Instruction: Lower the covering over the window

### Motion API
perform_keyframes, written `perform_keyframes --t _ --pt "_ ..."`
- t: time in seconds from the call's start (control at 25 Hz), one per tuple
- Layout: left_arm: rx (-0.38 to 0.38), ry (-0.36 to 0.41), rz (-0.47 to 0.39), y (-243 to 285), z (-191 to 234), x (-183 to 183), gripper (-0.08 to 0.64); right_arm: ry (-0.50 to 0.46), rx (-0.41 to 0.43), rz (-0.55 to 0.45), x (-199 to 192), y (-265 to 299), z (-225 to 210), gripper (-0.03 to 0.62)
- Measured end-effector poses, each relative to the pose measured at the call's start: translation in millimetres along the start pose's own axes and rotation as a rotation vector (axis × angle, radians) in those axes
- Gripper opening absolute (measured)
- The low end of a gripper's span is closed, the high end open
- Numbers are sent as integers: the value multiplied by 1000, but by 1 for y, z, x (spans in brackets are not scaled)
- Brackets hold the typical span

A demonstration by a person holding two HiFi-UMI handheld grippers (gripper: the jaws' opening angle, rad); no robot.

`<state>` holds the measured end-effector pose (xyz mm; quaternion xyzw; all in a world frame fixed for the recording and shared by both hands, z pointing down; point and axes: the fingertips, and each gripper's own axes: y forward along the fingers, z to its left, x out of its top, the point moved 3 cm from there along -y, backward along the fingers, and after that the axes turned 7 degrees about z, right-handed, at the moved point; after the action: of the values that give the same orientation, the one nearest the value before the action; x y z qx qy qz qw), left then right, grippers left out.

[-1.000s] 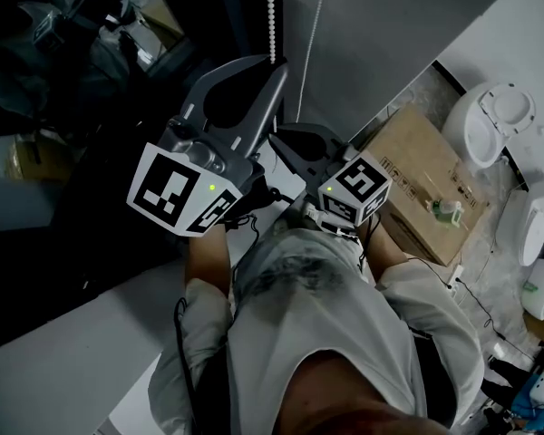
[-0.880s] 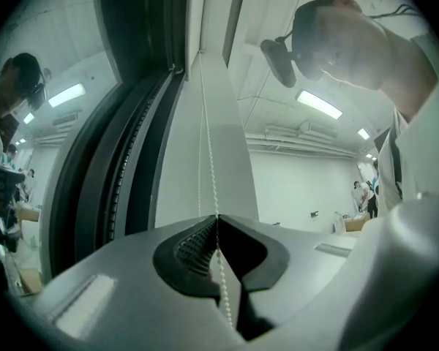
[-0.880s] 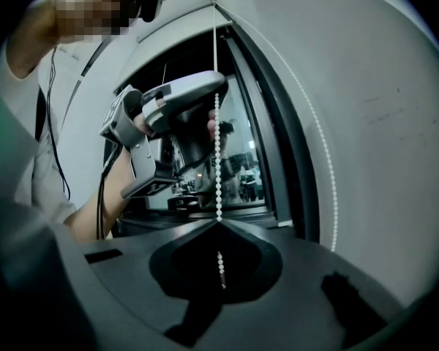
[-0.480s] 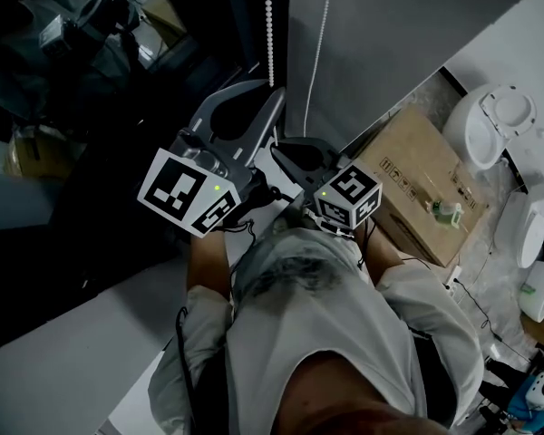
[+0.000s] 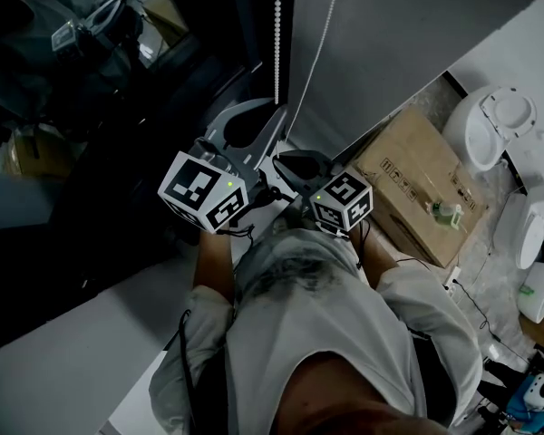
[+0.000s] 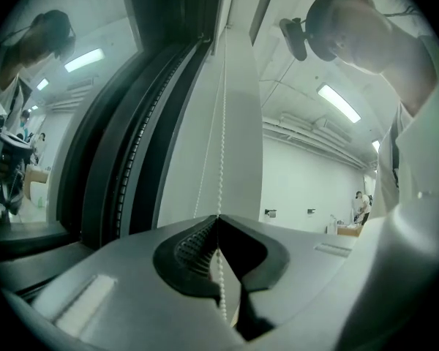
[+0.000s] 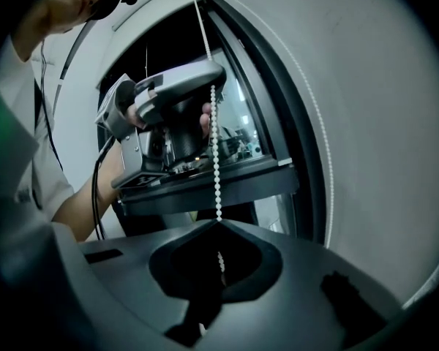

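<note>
The left gripper (image 6: 218, 216) is pinching the bead chain (image 6: 220, 123) between closed jaws, with the beads running straight up from the tips. The right gripper (image 7: 218, 222) is doing the same just below it on the same strand. Its jaws are meeting on the beads, and its own view is showing the left gripper clamped higher up. The person (image 5: 326, 333) is holding both units close together in front of the chest, tips pointing up beside the window (image 5: 118, 80).

The glass is showing dark and bare, with reflections in it. No covering is appearing over it in any view. I am therefore judging that it is sitting rolled up above what is in view, and that the lowering has little to show yet. The second strand (image 5: 330, 16) of the loop is hanging free just beside the held one, against a grey panel (image 5: 399, 34); whether that is wall I cannot tell. A cardboard box (image 5: 417, 179) is lying on the floor, well apart.

Recommendation for the step in hand: the pull should be going straight down along the chain's own line, never outward from the glass, so the beads are not jumping off their wheel at the top. One clamp should be holding while the other is letting go and re-gripping higher. Strokes should be short and even, with the free strand left untouched.
</note>
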<state>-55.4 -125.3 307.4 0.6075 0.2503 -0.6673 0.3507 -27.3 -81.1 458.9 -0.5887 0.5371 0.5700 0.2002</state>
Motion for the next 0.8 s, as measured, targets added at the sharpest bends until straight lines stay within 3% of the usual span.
perform_keyframes --t 0.52,0.8 --pt "0 -59 58 6 3 -35 15 43 -8 84 -33 -1 2 17" --pt "13 -56 56 3 5 -34 15 -19 -69 -9 -11 -19 -2 28"
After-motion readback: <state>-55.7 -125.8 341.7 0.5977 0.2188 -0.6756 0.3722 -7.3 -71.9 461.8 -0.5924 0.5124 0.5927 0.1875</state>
